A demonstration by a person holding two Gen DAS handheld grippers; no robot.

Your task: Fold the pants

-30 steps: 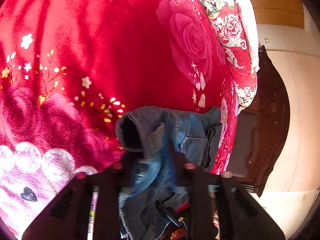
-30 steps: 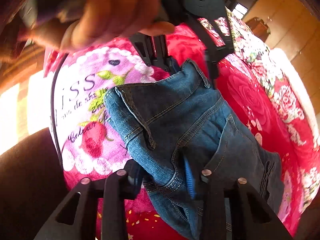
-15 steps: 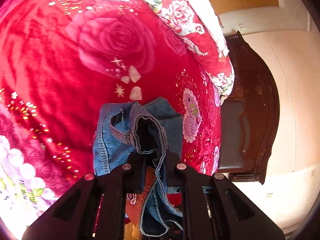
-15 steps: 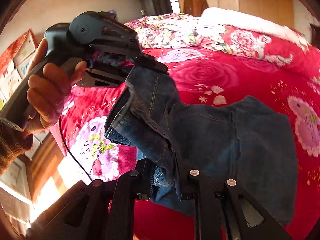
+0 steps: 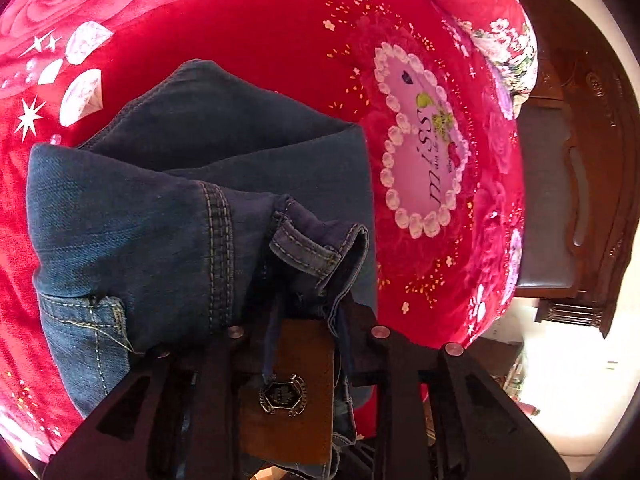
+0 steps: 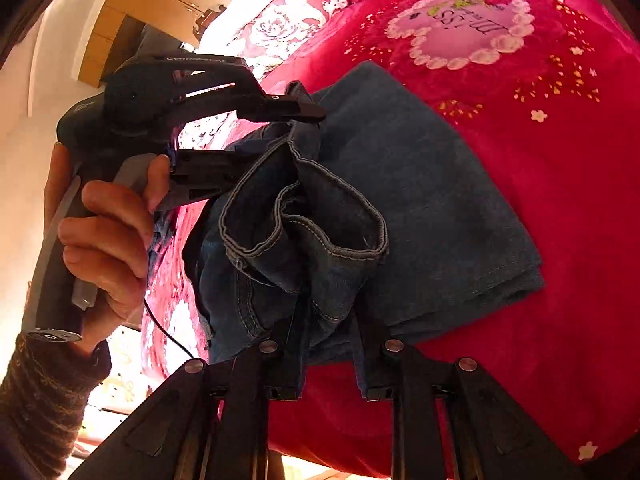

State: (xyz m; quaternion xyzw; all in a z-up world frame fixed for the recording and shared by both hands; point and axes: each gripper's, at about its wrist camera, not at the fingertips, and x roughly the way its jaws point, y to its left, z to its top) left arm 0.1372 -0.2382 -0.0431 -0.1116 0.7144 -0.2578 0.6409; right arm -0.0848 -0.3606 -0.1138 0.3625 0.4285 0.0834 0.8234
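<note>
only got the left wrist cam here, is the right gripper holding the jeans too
Observer: Yes. In the right wrist view the right gripper is shut on a bunched part of the jeans at the waistband.
Operator: is the waistband tight between the two grippers
Observer: No. The waistband sags open in a loop between the right gripper and the left gripper.
Operator: anything loose near my left gripper
Observer: A thin black cable hangs down below the left hand that holds the gripper, close to the edge of the jeans.
</note>
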